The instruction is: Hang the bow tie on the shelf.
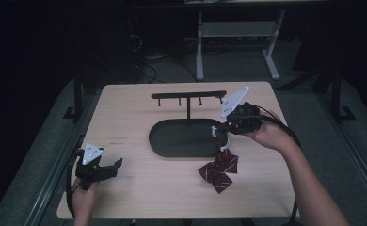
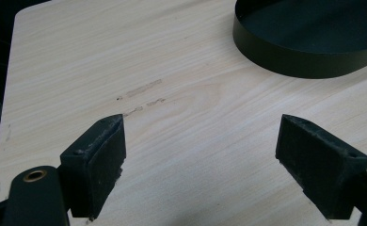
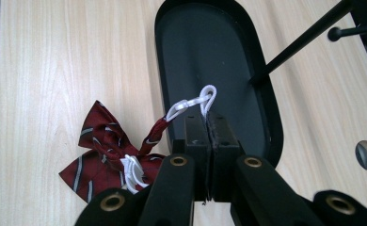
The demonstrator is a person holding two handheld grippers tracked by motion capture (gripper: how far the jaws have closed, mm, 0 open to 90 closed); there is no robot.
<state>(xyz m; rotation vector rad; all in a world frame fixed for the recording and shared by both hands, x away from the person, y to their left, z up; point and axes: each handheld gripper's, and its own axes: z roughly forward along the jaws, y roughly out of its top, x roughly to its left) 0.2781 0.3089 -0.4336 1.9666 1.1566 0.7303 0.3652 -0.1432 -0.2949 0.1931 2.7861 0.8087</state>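
A dark red striped bow tie (image 1: 219, 169) (image 3: 104, 150) rests partly on the table near the right end of the black oval tray (image 1: 165, 146) (image 3: 266, 136). Its white elastic loop (image 3: 198, 103) (image 1: 215, 133) is pinched in my right gripper (image 1: 225, 128) (image 3: 209, 121), which is shut on it above the tray's edge and holds the strap taut. A black T-shaped stand (image 1: 189, 96) with small pegs rises from the tray. My left gripper (image 1: 115, 165) (image 2: 200, 155) rests open at the table's front left, nothing between its jaws.
The light wooden table (image 1: 125, 117) has bare surface in front and to the left of the tray. Its front edge runs close to the left hand. Dark floor, cables and a white desk frame (image 1: 200, 47) lie beyond the far edge.
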